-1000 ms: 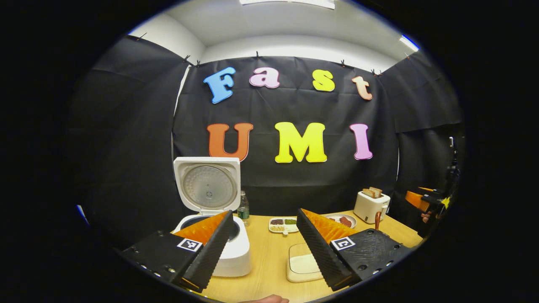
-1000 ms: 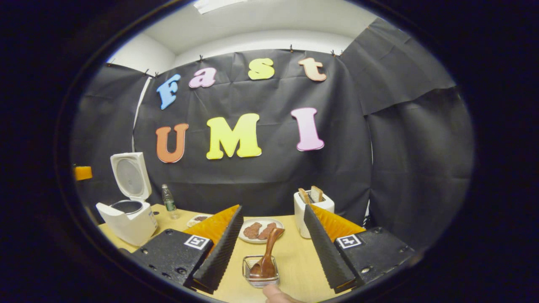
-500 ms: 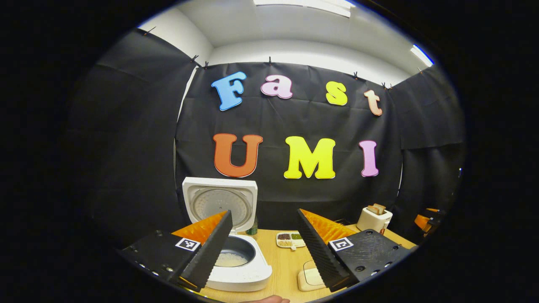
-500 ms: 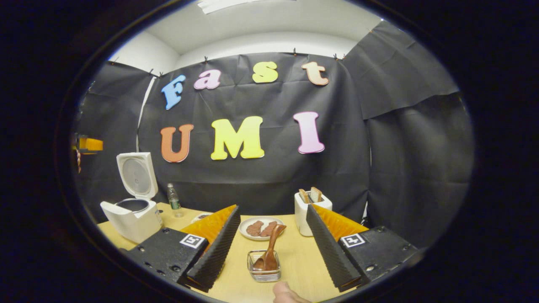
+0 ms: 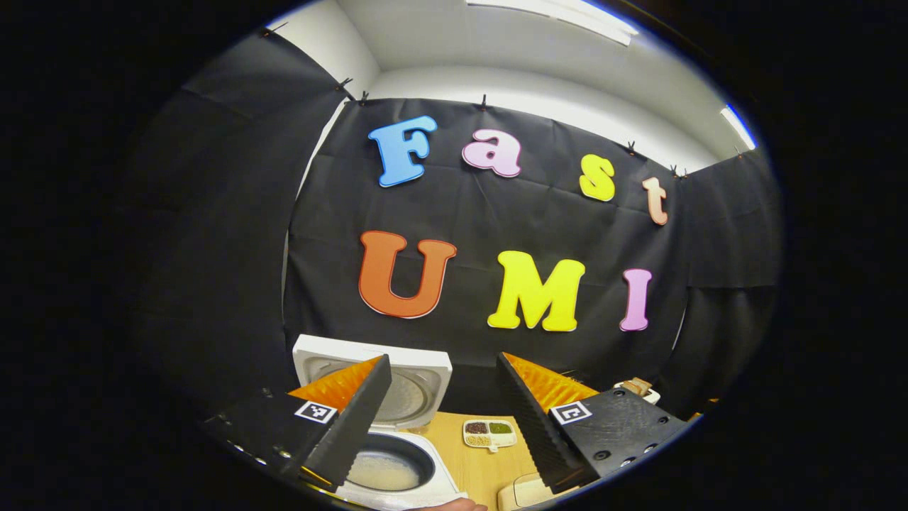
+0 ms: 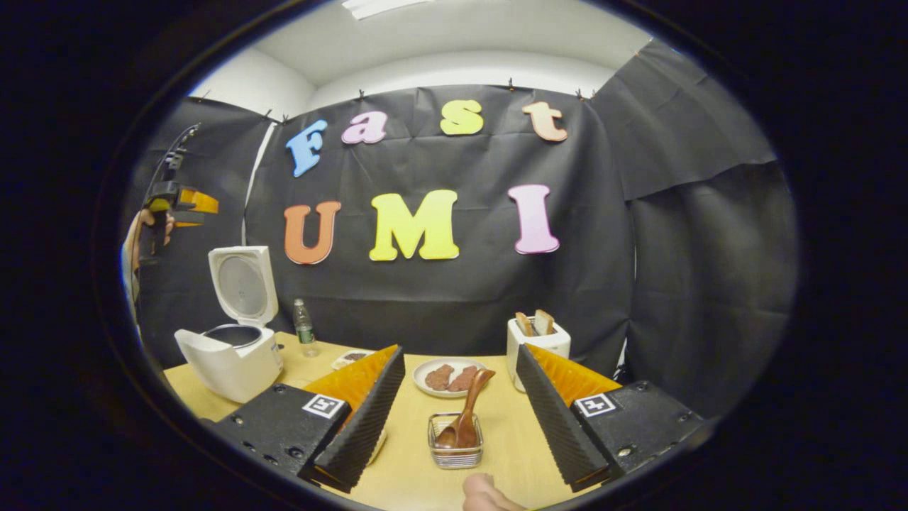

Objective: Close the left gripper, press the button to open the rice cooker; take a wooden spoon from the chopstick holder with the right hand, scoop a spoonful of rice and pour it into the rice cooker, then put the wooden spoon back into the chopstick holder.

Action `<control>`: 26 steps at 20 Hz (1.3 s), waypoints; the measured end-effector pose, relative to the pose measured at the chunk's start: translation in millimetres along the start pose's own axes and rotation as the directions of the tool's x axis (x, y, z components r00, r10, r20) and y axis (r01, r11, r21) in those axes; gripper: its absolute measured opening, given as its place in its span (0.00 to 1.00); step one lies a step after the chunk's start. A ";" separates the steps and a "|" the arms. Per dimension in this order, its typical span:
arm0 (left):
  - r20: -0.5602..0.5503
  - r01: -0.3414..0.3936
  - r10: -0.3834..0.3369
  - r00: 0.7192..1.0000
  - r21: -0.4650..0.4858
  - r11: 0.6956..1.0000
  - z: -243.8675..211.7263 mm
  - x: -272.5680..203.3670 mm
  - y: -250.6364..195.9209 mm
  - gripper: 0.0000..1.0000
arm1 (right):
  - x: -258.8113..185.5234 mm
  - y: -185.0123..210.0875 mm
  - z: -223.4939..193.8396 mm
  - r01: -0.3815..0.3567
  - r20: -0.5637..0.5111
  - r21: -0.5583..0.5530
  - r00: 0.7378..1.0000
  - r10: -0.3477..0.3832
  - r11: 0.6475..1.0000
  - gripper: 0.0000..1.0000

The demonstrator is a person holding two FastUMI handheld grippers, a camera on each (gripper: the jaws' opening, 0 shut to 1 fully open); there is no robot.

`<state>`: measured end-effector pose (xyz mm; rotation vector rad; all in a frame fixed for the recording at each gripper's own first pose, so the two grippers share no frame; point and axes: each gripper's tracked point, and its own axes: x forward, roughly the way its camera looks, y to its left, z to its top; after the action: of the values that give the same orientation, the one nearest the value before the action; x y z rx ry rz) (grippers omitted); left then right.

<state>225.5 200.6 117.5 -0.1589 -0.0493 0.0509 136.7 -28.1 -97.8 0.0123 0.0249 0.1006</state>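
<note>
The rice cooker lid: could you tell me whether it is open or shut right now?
Open. The rice cooker has its lid standing upright behind the body, and the inner pot is exposed.

1. From my right gripper view, the chopstick holder (image 6: 455, 450) stands on the table (image 6: 496, 426) nearest me, with the wooden spoon (image 6: 464, 419) in it, leaning.
2. Behind the holder lies a plate (image 6: 454, 375); the toaster (image 6: 538, 341) stands to its right.
3. The rice cooker (image 6: 230, 355) sits far left, lid up, a bottle (image 6: 304, 328) just to its right.
4. In my left gripper view, a divided dish (image 5: 489, 433) lies right of the cooker.
</note>
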 end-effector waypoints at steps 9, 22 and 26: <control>-0.027 -0.016 0.017 0.999 0.023 1.000 -12.4 95.4 48.9 0.94 | 3.8 16.1 -4.9 -0.035 0.067 0.086 0.997 0.030 0.996 1.00; -0.114 -0.168 0.187 0.976 0.160 0.973 -62.7 172.2 110.7 0.95 | 13.7 26.7 -17.4 -0.065 0.068 0.076 0.996 0.060 0.995 0.96; -0.168 -0.189 0.218 0.961 0.175 0.966 -66.2 166.1 113.8 0.96 | 4.9 19.1 -6.4 -0.014 0.108 0.060 0.994 0.007 0.998 1.00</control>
<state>389.4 311.5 41.6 -0.0099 0.1584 0.2457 139.5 -8.5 -104.1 0.0787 -0.0799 0.1093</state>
